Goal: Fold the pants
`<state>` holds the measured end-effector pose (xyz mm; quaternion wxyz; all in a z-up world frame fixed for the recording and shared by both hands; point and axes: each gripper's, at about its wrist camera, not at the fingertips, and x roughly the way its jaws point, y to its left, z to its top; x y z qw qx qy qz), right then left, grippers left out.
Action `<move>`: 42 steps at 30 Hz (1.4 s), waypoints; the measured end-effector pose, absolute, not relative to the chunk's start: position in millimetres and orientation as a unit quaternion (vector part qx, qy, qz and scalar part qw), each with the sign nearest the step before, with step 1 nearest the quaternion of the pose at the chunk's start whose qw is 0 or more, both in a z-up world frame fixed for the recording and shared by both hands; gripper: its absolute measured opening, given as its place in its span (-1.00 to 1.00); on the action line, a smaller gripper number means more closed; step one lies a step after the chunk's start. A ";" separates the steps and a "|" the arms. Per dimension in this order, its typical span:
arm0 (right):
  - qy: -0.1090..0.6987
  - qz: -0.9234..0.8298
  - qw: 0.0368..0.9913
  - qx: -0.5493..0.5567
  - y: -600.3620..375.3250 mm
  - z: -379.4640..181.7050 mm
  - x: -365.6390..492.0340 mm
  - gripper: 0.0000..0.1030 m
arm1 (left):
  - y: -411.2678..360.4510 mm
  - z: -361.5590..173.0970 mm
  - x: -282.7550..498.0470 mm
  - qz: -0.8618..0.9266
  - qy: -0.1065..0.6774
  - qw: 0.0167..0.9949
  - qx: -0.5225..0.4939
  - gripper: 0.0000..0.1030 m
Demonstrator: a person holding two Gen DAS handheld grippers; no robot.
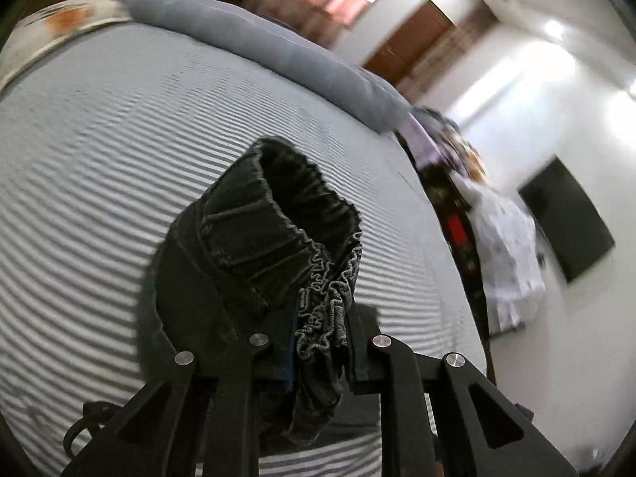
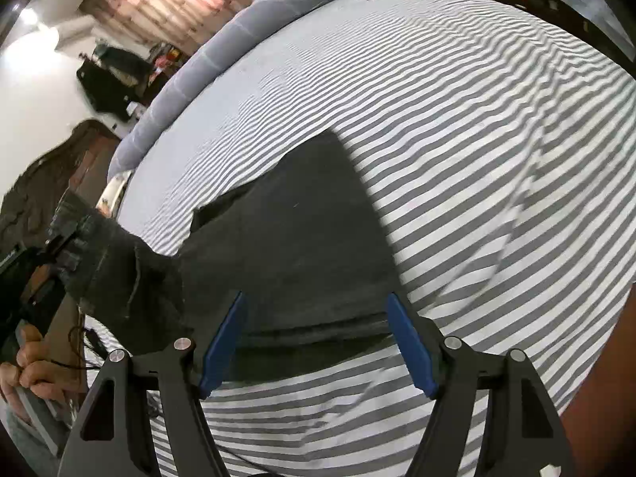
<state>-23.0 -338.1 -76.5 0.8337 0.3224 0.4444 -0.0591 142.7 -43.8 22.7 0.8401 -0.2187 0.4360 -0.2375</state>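
Observation:
Dark grey pants (image 2: pixel 294 246) lie on the striped bed sheet (image 2: pixel 457 127), legs spread flat. My left gripper (image 1: pixel 318 342) is shut on the gathered elastic waistband (image 1: pixel 294 238) and holds it lifted above the bed. In the right wrist view the lifted waist end (image 2: pixel 119 262) rises at the left, held by the left gripper, whose tips are not visible there. My right gripper (image 2: pixel 318 338) is open and empty, its blue pads (image 2: pixel 224 342) either side of the pants' near edge, just above the fabric.
A grey bolster (image 1: pixel 254 43) runs along the bed's far edge, and also shows in the right wrist view (image 2: pixel 238 35). A patterned pillow (image 1: pixel 59 28) lies at the far left. White clothing (image 1: pixel 505 246) and a dark screen (image 1: pixel 568 218) are by the wall.

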 end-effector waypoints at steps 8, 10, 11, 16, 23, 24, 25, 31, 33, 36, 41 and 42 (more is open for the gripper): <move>0.427 -0.091 0.825 0.360 -386.3 -86.0 -38.3 0.37 | -154.2 -12.5 134.5 -0.285 0.491 0.811 -0.142 -0.65; 0.426 -0.094 0.819 0.372 -392.6 -92.2 -40.0 0.36 | -175.7 -28.4 130.8 -0.288 0.508 0.802 -0.122 -0.65; 0.426 -0.094 0.817 0.377 -394.9 -94.6 -40.4 0.37 | -185.4 -33.4 128.2 -0.286 0.513 0.802 -0.111 -0.65; 0.425 -0.096 0.808 0.396 -401.6 -105.9 -39.4 0.37 | -218.3 -60.1 119.8 -0.281 0.523 0.803 -0.053 -0.64; 0.428 -0.105 0.797 0.412 -410.8 -118.9 -45.0 0.37 | -244.4 -73.5 118.0 -0.265 0.530 0.806 -0.007 -0.56; 0.428 -0.107 0.796 0.414 -412.4 -120.1 -45.9 0.37 | -245.6 -74.2 119.5 -0.266 0.530 0.806 -0.004 -0.55; 0.428 -0.109 0.795 0.415 -413.8 -121.1 -46.8 0.37 | -248.8 -74.8 119.7 -0.266 0.529 0.806 0.001 -0.55; 0.428 -0.117 0.795 0.413 -416.4 -121.6 -46.9 0.37 | -251.8 -72.7 117.2 -0.267 0.529 0.805 0.022 -0.42; 0.428 -0.118 0.796 0.411 -416.0 -120.6 -47.2 0.37 | -258.7 -74.2 115.0 -0.267 0.532 0.803 0.025 -0.31; 0.427 -0.121 0.799 0.406 -414.6 -118.4 -46.4 0.37 | -252.4 -69.5 110.9 -0.269 0.534 0.801 0.028 -0.05; 0.426 -0.120 0.807 0.392 -407.3 -108.4 -45.5 0.37 | -221.8 -53.4 101.7 -0.280 0.521 0.806 0.025 0.06; 0.426 -0.120 0.808 0.390 -406.0 -107.3 -44.8 0.37 | -211.5 -49.7 100.1 -0.275 0.518 0.809 0.022 0.06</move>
